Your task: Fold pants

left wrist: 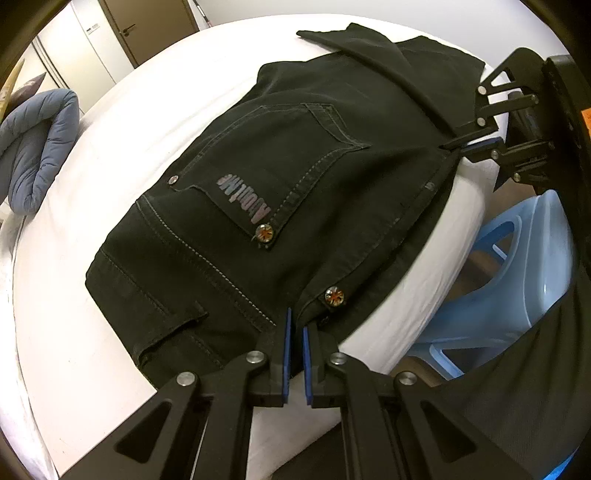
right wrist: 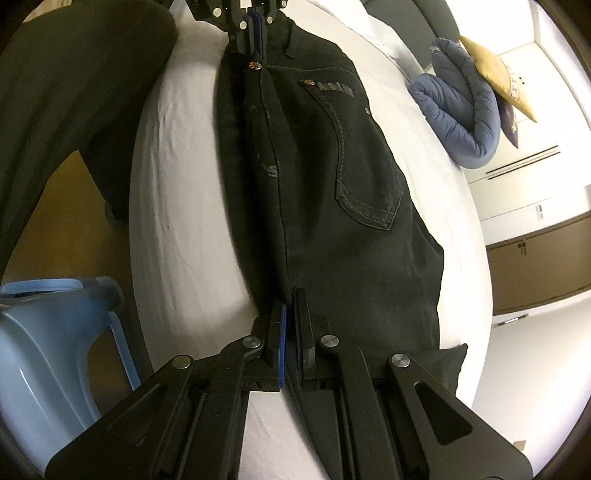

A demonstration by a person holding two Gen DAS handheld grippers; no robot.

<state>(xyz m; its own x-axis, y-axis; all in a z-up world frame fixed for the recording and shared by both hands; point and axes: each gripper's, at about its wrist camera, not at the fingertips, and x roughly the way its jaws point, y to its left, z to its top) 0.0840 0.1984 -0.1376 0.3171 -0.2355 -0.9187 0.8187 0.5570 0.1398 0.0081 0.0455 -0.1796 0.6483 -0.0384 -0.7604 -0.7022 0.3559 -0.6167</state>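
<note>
Black denim pants [left wrist: 295,177] lie folded lengthwise on a white bed [left wrist: 122,147], back pocket up. My left gripper [left wrist: 295,332] is shut on the waistband edge beside a metal button [left wrist: 334,296]. My right gripper [right wrist: 290,317] is shut on the folded edge of the pants [right wrist: 332,177] further down the leg. Each gripper shows in the other's view: the right one [left wrist: 469,142] at the far right, the left one [right wrist: 256,18] at the top. The pant legs run on past the right gripper.
A folded blue quilt [left wrist: 40,144] and a gold pillow [right wrist: 495,70] lie at the head of the bed. A light blue plastic stool [left wrist: 509,277] stands on the floor beside the bed's edge. The person's dark-clothed body [right wrist: 55,92] is close by. Wardrobe doors [left wrist: 147,26] stand behind.
</note>
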